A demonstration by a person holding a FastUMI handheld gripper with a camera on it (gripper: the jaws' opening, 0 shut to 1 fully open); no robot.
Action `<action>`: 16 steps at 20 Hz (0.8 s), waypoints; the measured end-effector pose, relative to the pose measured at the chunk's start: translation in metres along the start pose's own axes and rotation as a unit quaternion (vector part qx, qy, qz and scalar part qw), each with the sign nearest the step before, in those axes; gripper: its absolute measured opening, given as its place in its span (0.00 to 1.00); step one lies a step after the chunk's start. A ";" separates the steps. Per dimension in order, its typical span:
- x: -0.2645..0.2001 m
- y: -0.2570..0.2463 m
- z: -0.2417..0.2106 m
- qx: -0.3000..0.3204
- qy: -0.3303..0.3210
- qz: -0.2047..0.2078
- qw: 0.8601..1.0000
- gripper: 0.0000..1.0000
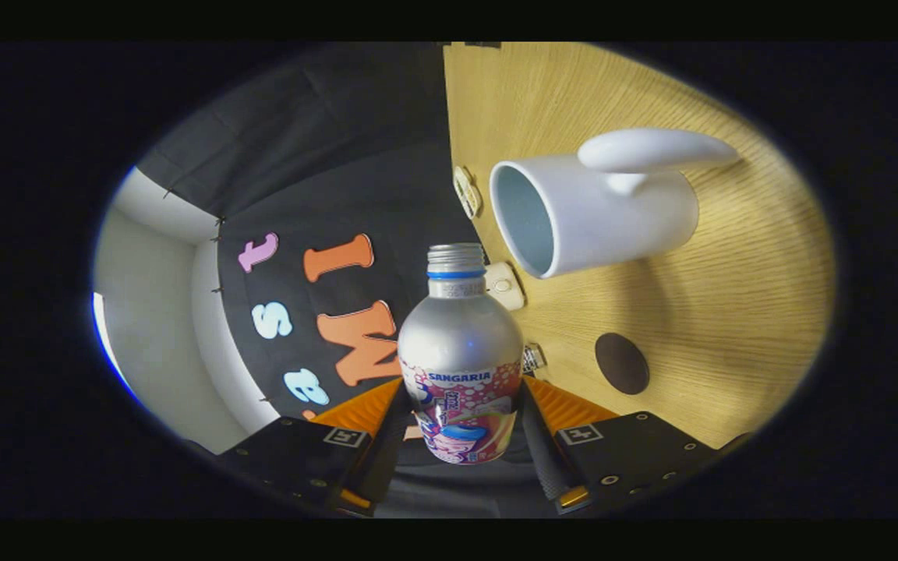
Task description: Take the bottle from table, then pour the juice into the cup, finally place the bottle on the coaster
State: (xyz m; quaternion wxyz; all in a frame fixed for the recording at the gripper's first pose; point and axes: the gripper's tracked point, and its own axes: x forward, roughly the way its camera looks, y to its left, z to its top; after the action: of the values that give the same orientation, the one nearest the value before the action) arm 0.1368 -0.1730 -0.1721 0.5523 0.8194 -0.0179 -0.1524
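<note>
Silver aluminium juice bottle (461, 354) pinched in the jaws (461, 421)

Jaws press both its sides; open neck points toward white ceramic cup (597, 210); round brown coaster (622, 363) near on wooden bench (730, 312).

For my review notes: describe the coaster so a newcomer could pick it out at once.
Start from the wooden table with the white mug on it. The coaster lies flat on the wood beyond the tongs, which are shut on the juice bottle. It is the table's one dark brown disc.
</note>
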 end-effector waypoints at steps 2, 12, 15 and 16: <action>-0.001 0.000 0.002 0.012 -0.001 0.001 1.000 0.74; -0.004 0.007 0.005 0.051 -0.005 0.010 0.999 0.74; -0.005 0.010 0.007 0.056 -0.005 0.012 0.998 0.74; -0.005 0.012 0.008 0.058 -0.005 0.013 0.998 0.74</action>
State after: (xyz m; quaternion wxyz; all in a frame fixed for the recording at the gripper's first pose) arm 0.1317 -0.1835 -0.1631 0.5055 0.8490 -0.0405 -0.1483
